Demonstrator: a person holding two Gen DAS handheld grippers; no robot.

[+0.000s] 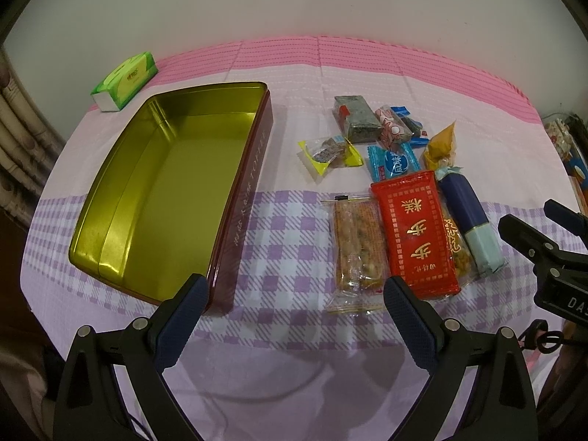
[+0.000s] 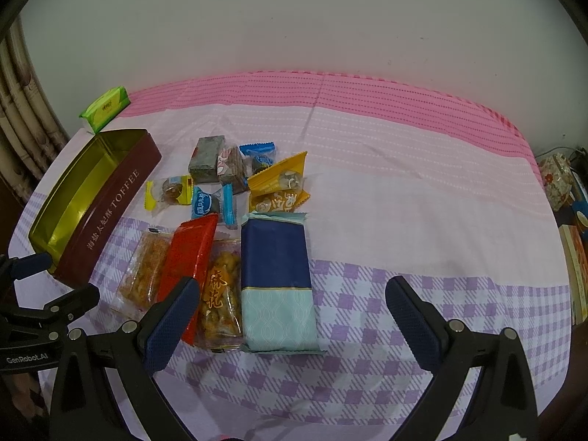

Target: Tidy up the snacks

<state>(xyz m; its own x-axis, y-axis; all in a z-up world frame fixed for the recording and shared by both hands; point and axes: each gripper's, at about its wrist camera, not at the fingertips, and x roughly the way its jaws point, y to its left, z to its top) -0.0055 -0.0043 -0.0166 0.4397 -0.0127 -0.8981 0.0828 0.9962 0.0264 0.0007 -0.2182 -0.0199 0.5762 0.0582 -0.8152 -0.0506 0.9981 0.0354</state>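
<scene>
Both claws, left claw (image 1: pixel 294 294) and right claw (image 2: pixel 292 296), are hanging wide apart, gripping nothing. Snacks (image 2: pixel 235 220) are lying piled beside the empty tin (image 1: pixel 165 183) on the bench. Overlapping slippery wrappers could mean grabbing two, or one sliding out.

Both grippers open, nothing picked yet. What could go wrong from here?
1. The red foil packet overlaps the clear-wrapped fried snack, so a grasp may drag both.
2. The small wrapped candies lie bunched together; picking just one looks tricky.
3. The left gripper hovers near the gold-lined toffee tin and could nudge it.
</scene>
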